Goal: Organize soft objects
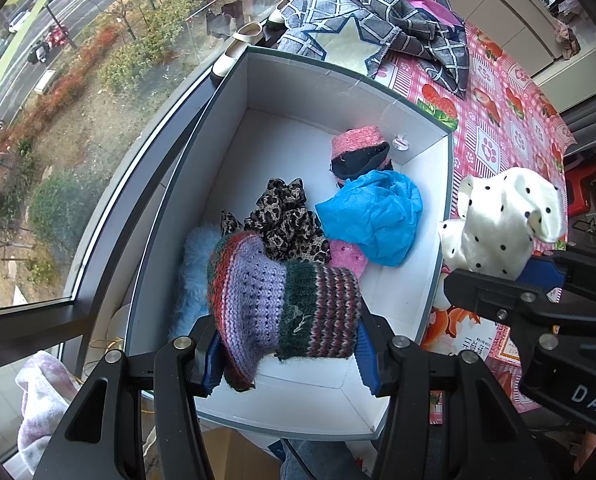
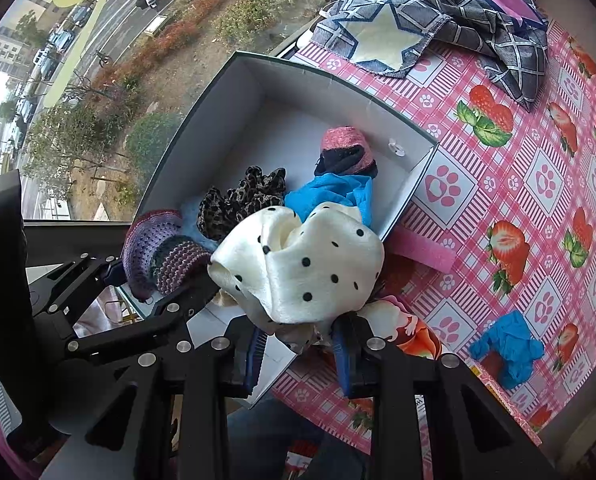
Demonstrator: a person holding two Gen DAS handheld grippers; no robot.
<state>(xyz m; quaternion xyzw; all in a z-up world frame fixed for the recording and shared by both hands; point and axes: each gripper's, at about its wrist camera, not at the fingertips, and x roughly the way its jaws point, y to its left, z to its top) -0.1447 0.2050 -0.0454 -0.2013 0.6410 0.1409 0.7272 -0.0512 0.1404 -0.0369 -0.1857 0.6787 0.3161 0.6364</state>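
The white cardboard box with a grey-green rim (image 1: 438,216) sits at the window edge of the table covered in a pink strawberry-and-paw-print cloth (image 2: 538,184). Its far half is bare floor; the near half is filled. Inside lie a leopard-print fabric scrunch (image 1: 290,224), a crumpled bright blue cloth (image 1: 378,220), a pink-and-black knitted piece (image 1: 358,152) near the far right corner, a fluffy pale blue item (image 1: 192,272) against the left wall and a small pink piece (image 1: 348,258) under the blue cloth.

The left gripper (image 1: 288,354) pinches a purple, red and green striped knitted hat (image 1: 282,304) between its blue pads, held over the box's near end. The right gripper (image 2: 300,346) is clamped on a cream satin cloth with black polka dots (image 2: 302,264), which hangs above the box's near right wall.

On the open tablecloth to the right lie a crumpled blue glove (image 2: 508,346) and, at the far edge, a grey check fabric pile with a cream star (image 2: 430,12).
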